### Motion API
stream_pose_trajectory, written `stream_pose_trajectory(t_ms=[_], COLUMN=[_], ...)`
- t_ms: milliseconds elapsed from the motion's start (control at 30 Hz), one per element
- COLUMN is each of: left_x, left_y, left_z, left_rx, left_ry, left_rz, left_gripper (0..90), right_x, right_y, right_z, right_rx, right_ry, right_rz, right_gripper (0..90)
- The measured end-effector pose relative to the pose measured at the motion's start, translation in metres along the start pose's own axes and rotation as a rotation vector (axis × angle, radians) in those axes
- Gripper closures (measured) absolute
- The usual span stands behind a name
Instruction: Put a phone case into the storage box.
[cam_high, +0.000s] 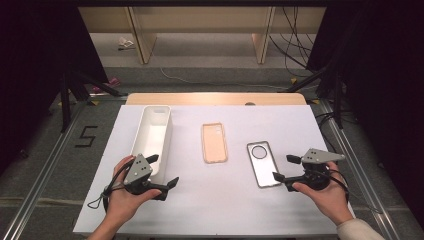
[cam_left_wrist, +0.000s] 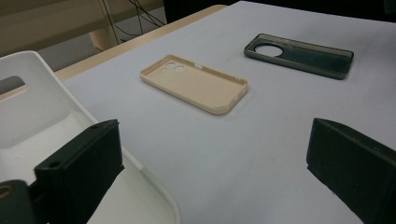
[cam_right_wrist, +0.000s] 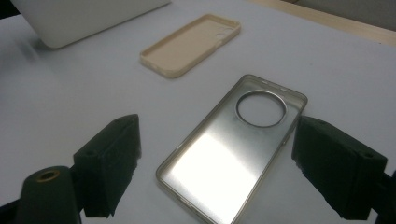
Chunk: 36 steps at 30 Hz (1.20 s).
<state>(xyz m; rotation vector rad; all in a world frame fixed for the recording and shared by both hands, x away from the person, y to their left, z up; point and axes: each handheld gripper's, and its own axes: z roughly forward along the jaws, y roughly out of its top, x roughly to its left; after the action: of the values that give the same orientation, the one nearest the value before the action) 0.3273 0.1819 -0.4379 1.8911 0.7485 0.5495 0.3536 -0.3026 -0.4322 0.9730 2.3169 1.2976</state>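
Currently, the right gripper (cam_high: 283, 168) hovers with jaws apart beside the clear phone case (cam_high: 262, 163). The left gripper (cam_high: 165, 171), jaws also apart, sits by the white bin (cam_high: 150, 135).

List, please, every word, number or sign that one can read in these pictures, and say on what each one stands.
"5": a dark digit marked on the grey floor, left of the table, in the high view.
No print can be read on the beige phone case, the clear phone case or the white bin.
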Motion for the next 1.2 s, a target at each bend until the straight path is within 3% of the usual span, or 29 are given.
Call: stream_pose_trajectory(t_ms=[200, 300, 400, 433, 467, 600, 700, 833, 1000, 1200], left_x=[0.0, 0.0, 0.001, 0.001, 0.001, 0.001, 0.0, -0.001, -0.001, -0.001], left_y=[0.0, 0.0, -0.001, -0.002, -0.002, -0.002, -0.001, -0.001, -0.001, -0.002], left_z=[0.0, 0.0, -0.001, -0.002, -0.003, -0.003, -0.003, -0.002, -0.003, -0.004], left_rx=[0.004, 0.005, 0.007, 0.008, 0.005, 0.003, 0.006, 0.007, 0.006, 0.008], left_ry=[0.011, 0.02, 0.023, 0.023, 0.026, 0.027, 0.024, 0.024, 0.024, 0.024], left_rz=[-0.005, -0.004, -0.002, -0.006, -0.009, -0.006, 0.001, 0.001, 0.003, 0.001], left_gripper=[2.9, 3.2, 3.4, 3.4, 3.7, 3.8, 3.9, 4.1, 4.1, 4.3], right_x=[-0.003, -0.005, -0.01, -0.01, -0.014, -0.018, -0.019, -0.027, -0.029, -0.023], right_y=[0.0, 0.0, 0.002, 0.002, 0.003, 0.002, 0.001, -0.004, -0.009, -0.009], right_z=[0.001, 0.001, 0.001, 0.001, 0.003, 0.009, 0.011, 0.019, 0.032, 0.039], right_rx=[-0.005, 0.001, 0.021, 0.021, 0.07, 0.183, 0.222, 0.333, 0.445, 0.489], right_ry=[-0.006, -0.013, -0.03, -0.03, -0.045, -0.109, -0.131, -0.164, -0.136, -0.108], right_rz=[0.006, 0.005, 0.021, 0.021, 0.031, 0.037, 0.04, 0.075, 0.091, 0.076], right_gripper=[18.5, 23.5, 42.1, 42.1, 60.7, 88.2, 90.0, 90.0, 90.0, 90.0])
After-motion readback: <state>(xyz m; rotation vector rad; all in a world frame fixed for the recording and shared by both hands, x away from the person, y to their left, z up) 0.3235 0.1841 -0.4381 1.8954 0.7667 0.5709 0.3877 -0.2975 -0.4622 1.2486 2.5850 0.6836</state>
